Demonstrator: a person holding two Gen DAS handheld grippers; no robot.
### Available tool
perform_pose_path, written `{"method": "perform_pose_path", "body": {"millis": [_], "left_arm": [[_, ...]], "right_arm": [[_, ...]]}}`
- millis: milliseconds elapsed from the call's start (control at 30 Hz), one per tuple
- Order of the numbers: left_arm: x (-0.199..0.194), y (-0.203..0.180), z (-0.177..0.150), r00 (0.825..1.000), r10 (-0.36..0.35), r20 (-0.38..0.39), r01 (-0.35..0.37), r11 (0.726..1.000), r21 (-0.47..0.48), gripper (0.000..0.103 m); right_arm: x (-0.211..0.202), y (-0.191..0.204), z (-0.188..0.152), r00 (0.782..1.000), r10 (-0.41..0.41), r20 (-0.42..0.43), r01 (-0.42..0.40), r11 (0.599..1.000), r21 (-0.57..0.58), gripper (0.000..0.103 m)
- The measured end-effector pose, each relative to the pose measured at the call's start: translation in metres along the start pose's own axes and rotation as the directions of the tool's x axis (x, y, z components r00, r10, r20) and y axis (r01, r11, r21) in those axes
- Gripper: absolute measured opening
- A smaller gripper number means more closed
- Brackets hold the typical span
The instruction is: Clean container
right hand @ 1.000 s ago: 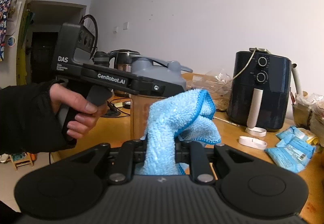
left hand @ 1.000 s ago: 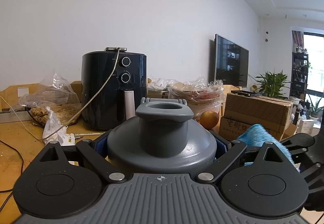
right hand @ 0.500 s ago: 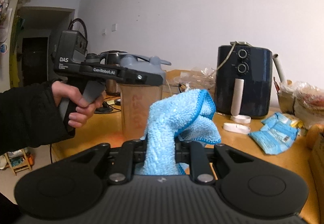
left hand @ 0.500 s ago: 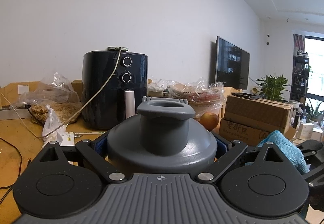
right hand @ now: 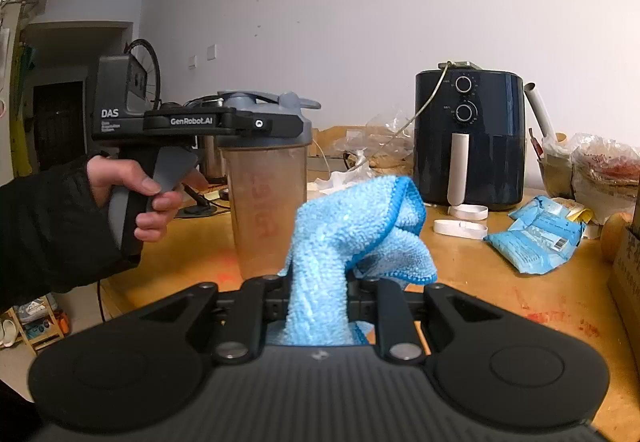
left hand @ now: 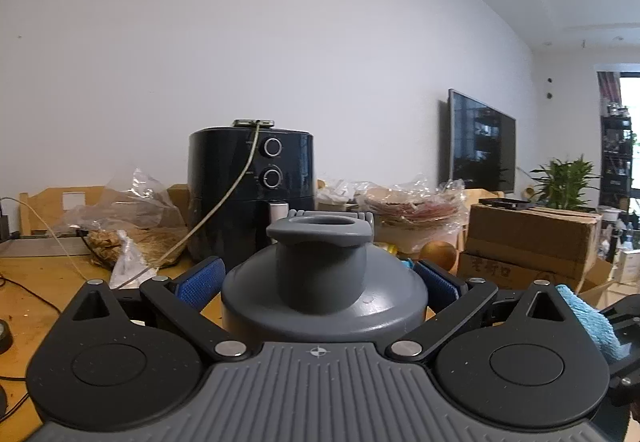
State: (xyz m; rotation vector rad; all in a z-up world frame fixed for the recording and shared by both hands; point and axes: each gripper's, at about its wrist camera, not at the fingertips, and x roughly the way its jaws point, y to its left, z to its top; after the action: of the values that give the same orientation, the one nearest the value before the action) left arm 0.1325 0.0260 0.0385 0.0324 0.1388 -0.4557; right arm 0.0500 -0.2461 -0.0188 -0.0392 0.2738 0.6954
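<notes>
Shaker stands upright on the table, left gripper pinching its grey lid from both sides. Right gripper is clamped on a soft blue cloth just beside it. Thin, clear plastic looks light and slippery; holding at the lid rim seems steadiest.
</notes>
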Motion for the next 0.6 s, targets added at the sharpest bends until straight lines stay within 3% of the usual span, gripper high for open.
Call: {"method": "perform_pose_path", "body": {"millis": [300, 600], "left_arm": [[0.001, -0.023, 0.001, 0.989, 0.150, -0.011, -0.150, 0.989, 0.014, 0.103], [0.007, -0.044, -0.001, 0.948, 0.317, 0.020, -0.317, 0.948, -0.020, 0.103]], "right_arm": [[0.002, 0.000, -0.001, 1.000, -0.003, -0.004, 0.003, 1.000, 0.010, 0.015], [0.004, 0.001, -0.004, 1.000, -0.002, -0.012, 0.002, 1.000, 0.018, 0.015]]}}
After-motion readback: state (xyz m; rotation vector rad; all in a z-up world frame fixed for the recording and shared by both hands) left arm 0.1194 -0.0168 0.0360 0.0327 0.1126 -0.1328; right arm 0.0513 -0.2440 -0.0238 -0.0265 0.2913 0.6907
